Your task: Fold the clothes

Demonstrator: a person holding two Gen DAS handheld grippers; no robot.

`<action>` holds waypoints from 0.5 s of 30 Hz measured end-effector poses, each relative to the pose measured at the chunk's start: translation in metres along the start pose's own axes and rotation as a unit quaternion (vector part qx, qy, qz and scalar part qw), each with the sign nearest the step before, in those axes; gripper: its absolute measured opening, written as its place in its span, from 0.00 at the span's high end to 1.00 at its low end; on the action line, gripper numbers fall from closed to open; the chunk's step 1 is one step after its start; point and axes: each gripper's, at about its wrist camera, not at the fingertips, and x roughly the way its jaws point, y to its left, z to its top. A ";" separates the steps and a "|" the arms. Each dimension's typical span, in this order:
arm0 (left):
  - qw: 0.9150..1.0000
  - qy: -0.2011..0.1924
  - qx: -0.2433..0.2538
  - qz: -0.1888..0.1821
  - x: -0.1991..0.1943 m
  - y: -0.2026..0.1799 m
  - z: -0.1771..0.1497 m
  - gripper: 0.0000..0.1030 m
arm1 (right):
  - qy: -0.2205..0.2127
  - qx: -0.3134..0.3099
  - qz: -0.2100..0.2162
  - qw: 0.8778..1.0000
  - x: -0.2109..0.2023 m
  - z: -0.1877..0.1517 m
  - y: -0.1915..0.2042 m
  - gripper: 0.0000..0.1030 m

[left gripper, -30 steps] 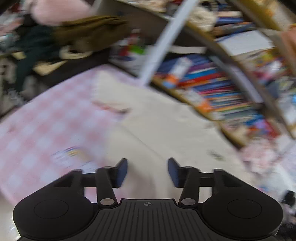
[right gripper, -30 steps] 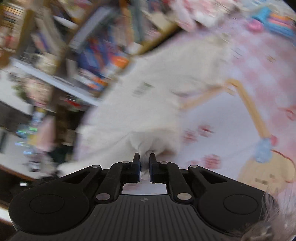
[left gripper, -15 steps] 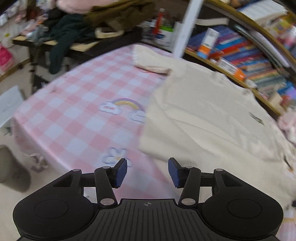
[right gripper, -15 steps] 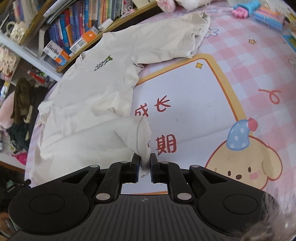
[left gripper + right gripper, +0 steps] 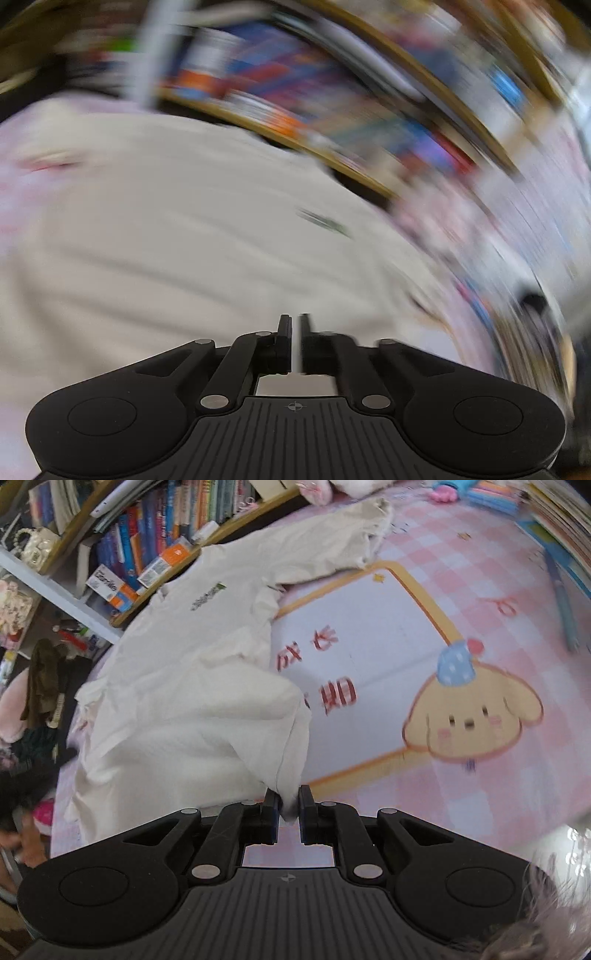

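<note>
Cream cotton tee (image 5: 192,686) spread on the pink checked surface (image 5: 461,794) ahead, hem corner pinched in the right tongs (image 5: 287,808) and lifted clear, guessing for a fold-over, left tongs (image 5: 295,343) closing above its body, apparently empty.

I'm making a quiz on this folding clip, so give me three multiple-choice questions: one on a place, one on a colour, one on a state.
1. Where does the shirt lie?
A. on a checked cloth
B. on the floor
C. on a chair

2. What colour is the shirt?
A. navy
B. cream
C. red

3. What is the right gripper doing?
A. gaping over the shirt
B. shut on nothing
C. pinching the shirt

Answers:
A, pink checked cloth shows around it.
B, the fabric is cream throughout.
C, a shirt corner sits between its fingers.
</note>
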 end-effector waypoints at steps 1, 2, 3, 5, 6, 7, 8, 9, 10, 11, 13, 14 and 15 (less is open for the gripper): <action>1.000 0.003 0.025 -0.014 -0.003 -0.007 -0.004 0.90 | -0.004 0.003 -0.005 1.000 -0.001 -0.004 0.003 0.91; 0.999 0.002 0.040 -0.019 -0.010 -0.007 -0.009 0.90 | -0.009 0.006 -0.007 1.000 -0.004 -0.007 0.005 0.91; 0.999 0.004 0.045 -0.013 -0.018 -0.002 -0.014 0.90 | -0.017 0.009 -0.009 1.000 -0.007 -0.010 0.007 0.90; 0.999 0.008 0.031 0.031 -0.039 0.019 -0.025 0.89 | -0.028 0.014 -0.014 0.999 -0.012 -0.015 0.009 0.89; 0.998 0.008 0.022 0.056 -0.050 0.031 -0.030 0.89 | -0.032 0.017 -0.018 0.999 -0.013 -0.018 0.009 0.88; 0.996 0.007 0.011 0.085 -0.062 0.043 -0.034 0.89 | -0.035 0.020 -0.022 0.999 -0.014 -0.021 0.008 0.88; 0.993 0.008 -0.001 0.120 -0.074 0.055 -0.039 0.84 | -0.037 0.025 -0.025 0.999 -0.015 -0.023 0.007 0.88; 0.988 0.009 -0.009 0.151 -0.082 0.066 -0.043 0.78 | -0.038 0.030 -0.027 0.998 -0.015 -0.026 0.006 0.88; 0.985 0.011 -0.020 0.173 -0.088 0.074 -0.046 0.58 | -0.038 0.035 -0.029 0.998 -0.016 -0.028 0.005 0.88; 0.981 0.012 -0.031 0.192 -0.093 0.080 -0.049 0.38 | -0.038 0.039 -0.030 0.998 -0.016 -0.030 0.004 0.88; 0.979 0.010 -0.046 0.197 -0.095 0.084 -0.053 0.36 | -0.038 0.042 -0.033 0.998 -0.015 -0.033 0.005 0.88; 0.981 0.012 -0.047 0.188 -0.092 0.083 -0.056 0.35 | -0.038 0.043 -0.035 0.998 -0.014 -0.034 0.005 0.88; 0.983 0.015 -0.048 0.179 -0.089 0.081 -0.058 0.35 | -0.038 0.042 -0.038 0.998 -0.014 -0.035 0.006 0.88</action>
